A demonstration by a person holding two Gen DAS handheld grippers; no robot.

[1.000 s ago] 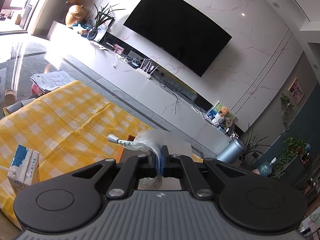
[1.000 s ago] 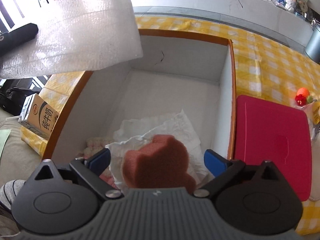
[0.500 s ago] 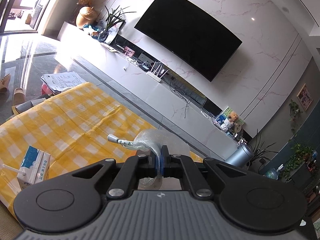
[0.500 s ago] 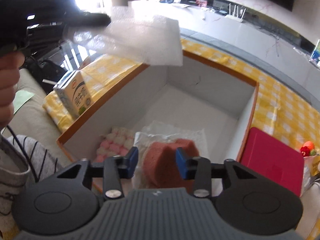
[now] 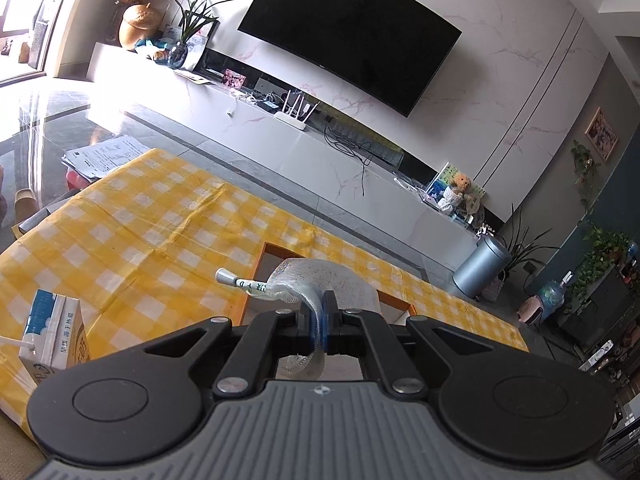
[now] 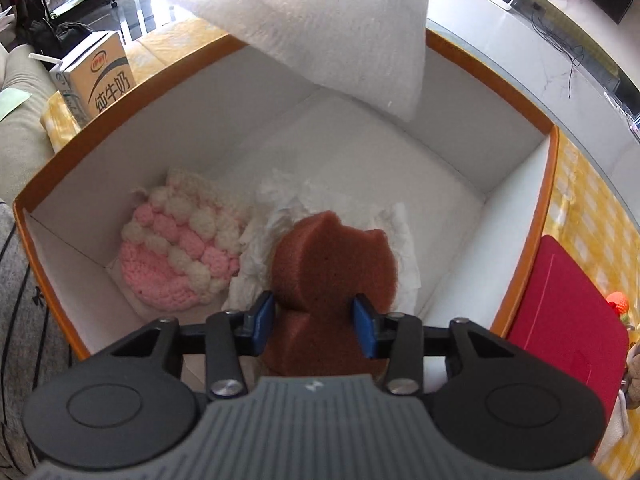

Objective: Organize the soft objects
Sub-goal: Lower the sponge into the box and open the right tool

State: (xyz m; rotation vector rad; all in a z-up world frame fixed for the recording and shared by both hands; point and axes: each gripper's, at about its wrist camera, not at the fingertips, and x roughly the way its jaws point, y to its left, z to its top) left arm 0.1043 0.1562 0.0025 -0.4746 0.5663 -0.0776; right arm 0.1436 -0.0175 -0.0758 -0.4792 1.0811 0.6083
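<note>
In the right wrist view my right gripper (image 6: 314, 316) hangs over a white box with an orange rim (image 6: 120, 116). Its blue pads pinch a brown sponge (image 6: 332, 256) at a narrow waist, and the jaws are opening slightly. The sponge rests over crumpled white tissue (image 6: 288, 204), next to a pink and white knitted piece (image 6: 180, 256) on the box floor. My left gripper (image 5: 323, 320) is shut on a sheet of white bubble wrap (image 5: 320, 276). That bubble wrap (image 6: 332, 20) hangs above the far side of the box.
A milk carton (image 6: 100, 76) stands left of the box on the yellow checked cloth (image 5: 140, 232). A red flat lid (image 6: 560, 320) lies right of the box, with a small red and orange toy (image 6: 618, 304) beyond it. A person's striped sleeve (image 6: 24, 320) is at the left.
My right gripper went from wide open around the sponge to pinching it, and it rolled and sank towards the box. The left gripper kept hold of the bubble wrap and tilted slightly.
</note>
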